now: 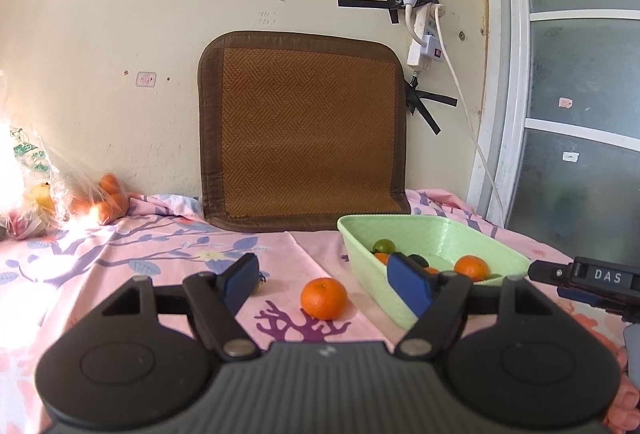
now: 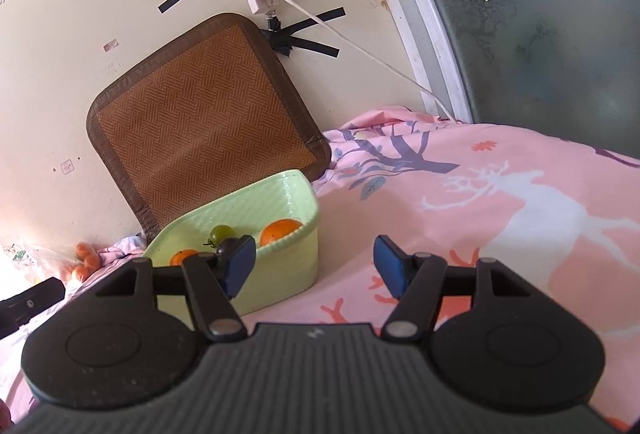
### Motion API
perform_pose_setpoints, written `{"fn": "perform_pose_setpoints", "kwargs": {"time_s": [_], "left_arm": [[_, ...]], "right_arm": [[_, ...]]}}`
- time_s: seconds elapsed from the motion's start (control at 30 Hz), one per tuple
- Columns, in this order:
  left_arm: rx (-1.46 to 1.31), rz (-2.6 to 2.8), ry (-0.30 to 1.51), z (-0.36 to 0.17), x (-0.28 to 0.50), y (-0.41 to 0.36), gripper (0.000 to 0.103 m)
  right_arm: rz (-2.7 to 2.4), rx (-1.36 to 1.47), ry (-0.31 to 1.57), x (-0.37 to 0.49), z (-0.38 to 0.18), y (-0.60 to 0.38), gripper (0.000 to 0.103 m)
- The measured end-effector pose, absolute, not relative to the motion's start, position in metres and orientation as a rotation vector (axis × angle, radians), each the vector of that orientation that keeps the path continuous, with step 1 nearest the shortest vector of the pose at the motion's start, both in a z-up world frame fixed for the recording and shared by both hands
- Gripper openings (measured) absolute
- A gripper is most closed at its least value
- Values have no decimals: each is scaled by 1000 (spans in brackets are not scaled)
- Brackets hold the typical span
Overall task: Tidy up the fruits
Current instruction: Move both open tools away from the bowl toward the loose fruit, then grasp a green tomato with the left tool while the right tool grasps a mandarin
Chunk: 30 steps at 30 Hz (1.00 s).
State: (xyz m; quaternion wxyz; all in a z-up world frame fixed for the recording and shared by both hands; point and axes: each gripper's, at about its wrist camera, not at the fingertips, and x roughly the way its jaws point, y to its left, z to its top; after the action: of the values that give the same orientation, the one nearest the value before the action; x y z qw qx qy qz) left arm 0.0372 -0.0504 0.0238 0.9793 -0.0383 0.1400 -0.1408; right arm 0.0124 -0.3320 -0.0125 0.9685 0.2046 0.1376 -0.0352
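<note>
A loose orange (image 1: 324,298) lies on the pink bedsheet just left of the light green basket (image 1: 372,274). My left gripper (image 1: 324,280) is open around the orange, its blue pads apart from the fruit on both sides. The basket holds an orange (image 1: 472,268), a green fruit (image 1: 384,246) and other pieces partly hidden by my finger. My right gripper (image 2: 315,264) is open and empty over the basket's (image 2: 280,274) near right corner. Inside I see an orange (image 2: 280,230) and the green fruit (image 2: 222,233). Its tip (image 1: 560,274) shows at the right edge of the left wrist view.
A brown woven mat (image 1: 304,130) leans on the wall behind the basket. A plastic bag (image 1: 36,190) with more oranges (image 1: 112,198) sits at the far left. A power strip with a white cord (image 1: 460,90) hangs on the wall beside a glass door (image 1: 580,114).
</note>
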Motion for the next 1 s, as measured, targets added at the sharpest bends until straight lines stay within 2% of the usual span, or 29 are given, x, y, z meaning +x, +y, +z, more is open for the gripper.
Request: {"fn": "perform_pose_setpoints", "kwargs": {"time_s": [0.37, 0.57, 0.73, 0.87, 1.0], "left_arm": [[-89, -281, 293, 24, 40, -49, 74], [-183, -263, 317, 44, 50, -15, 75], [-161, -302, 471, 50, 92, 16, 77], [-72, -333, 568, 36, 122, 15, 74], [-65, -357, 611, 25, 148, 8, 74]], "right_arm": [[-60, 412, 281, 13, -13, -332, 69], [-50, 408, 294, 15, -13, -332, 69], [-33, 403, 286, 15, -12, -331, 69], [-43, 381, 237, 5, -8, -328, 68], [104, 183, 168, 3, 16, -301, 66]]}}
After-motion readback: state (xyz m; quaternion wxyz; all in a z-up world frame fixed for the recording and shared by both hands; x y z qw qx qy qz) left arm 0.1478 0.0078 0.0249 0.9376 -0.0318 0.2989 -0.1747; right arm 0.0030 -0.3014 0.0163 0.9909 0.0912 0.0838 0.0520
